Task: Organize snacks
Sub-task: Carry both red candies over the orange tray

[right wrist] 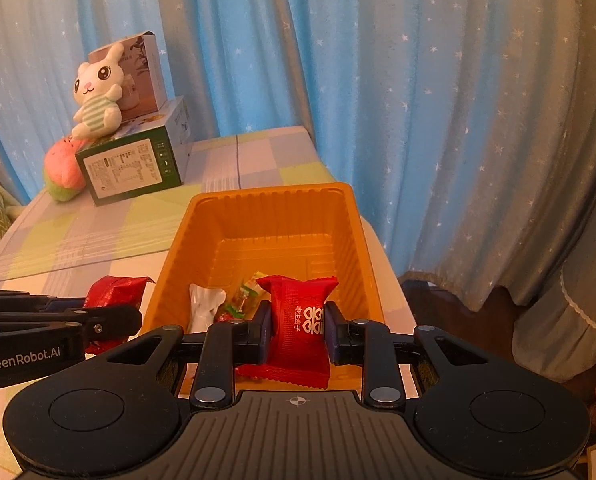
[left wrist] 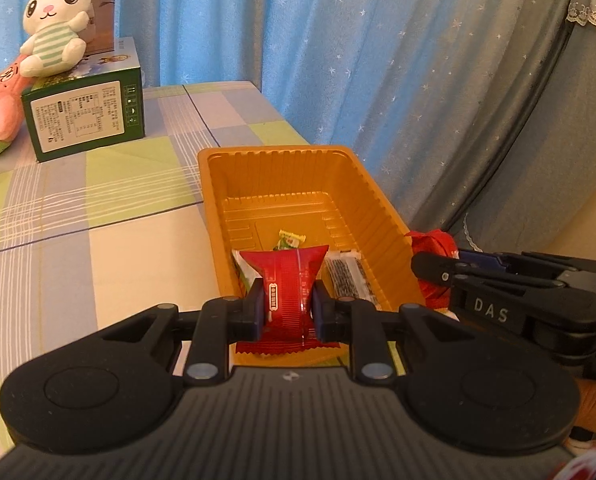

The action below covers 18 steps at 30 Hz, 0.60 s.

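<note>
An orange plastic tray (left wrist: 218, 184) (right wrist: 354, 216) stands on the checked tablecloth, holding several small wrapped snacks (left wrist: 292, 240) (right wrist: 206, 304). My left gripper (left wrist: 288, 312) is shut on a red snack packet (left wrist: 290, 280) at the tray's near end. My right gripper (right wrist: 296, 332) is shut on another red snack packet (right wrist: 298, 308), also over the tray's near end. In the left wrist view the right gripper (left wrist: 430, 272) comes in from the right with its red packet (left wrist: 430, 240) beside the tray. In the right wrist view the left gripper (right wrist: 134, 320) and its packet (right wrist: 114, 292) sit left of the tray.
At the table's far left a green box (left wrist: 86, 116) (right wrist: 130, 168) carries a white plush rabbit (left wrist: 54, 24) (right wrist: 98, 92), with a pink plush (left wrist: 2, 108) (right wrist: 64, 168) beside it. Blue starred curtains (left wrist: 338, 40) hang behind. The table edge runs just right of the tray.
</note>
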### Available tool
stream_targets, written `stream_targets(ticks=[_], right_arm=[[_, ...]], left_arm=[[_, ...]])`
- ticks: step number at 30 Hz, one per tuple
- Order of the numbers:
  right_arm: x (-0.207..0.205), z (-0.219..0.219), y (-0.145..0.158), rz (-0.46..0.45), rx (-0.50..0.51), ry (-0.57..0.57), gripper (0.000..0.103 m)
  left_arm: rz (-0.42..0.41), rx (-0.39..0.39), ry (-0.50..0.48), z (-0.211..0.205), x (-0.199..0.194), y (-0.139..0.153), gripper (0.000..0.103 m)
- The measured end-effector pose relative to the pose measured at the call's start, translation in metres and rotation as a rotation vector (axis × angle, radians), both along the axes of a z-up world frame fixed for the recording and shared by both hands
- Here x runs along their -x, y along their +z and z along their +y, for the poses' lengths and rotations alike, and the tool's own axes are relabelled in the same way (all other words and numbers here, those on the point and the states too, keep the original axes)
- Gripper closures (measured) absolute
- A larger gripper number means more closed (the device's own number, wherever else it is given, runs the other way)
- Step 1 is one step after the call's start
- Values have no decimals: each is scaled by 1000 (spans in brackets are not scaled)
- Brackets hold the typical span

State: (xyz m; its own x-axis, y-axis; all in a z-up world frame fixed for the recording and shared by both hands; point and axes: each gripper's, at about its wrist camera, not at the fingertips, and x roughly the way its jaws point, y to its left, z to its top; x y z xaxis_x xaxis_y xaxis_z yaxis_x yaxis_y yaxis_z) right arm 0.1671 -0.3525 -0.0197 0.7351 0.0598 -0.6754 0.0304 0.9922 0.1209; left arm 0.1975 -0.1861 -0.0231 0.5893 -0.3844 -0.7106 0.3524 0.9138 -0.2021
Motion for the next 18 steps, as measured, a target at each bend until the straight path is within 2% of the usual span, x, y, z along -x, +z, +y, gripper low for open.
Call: stream_targets(ticks=[18], right_arm=[[-60, -11, -22, 19, 15, 18, 76]], left_arm=[[12, -15, -15, -17, -66, -21, 82]])
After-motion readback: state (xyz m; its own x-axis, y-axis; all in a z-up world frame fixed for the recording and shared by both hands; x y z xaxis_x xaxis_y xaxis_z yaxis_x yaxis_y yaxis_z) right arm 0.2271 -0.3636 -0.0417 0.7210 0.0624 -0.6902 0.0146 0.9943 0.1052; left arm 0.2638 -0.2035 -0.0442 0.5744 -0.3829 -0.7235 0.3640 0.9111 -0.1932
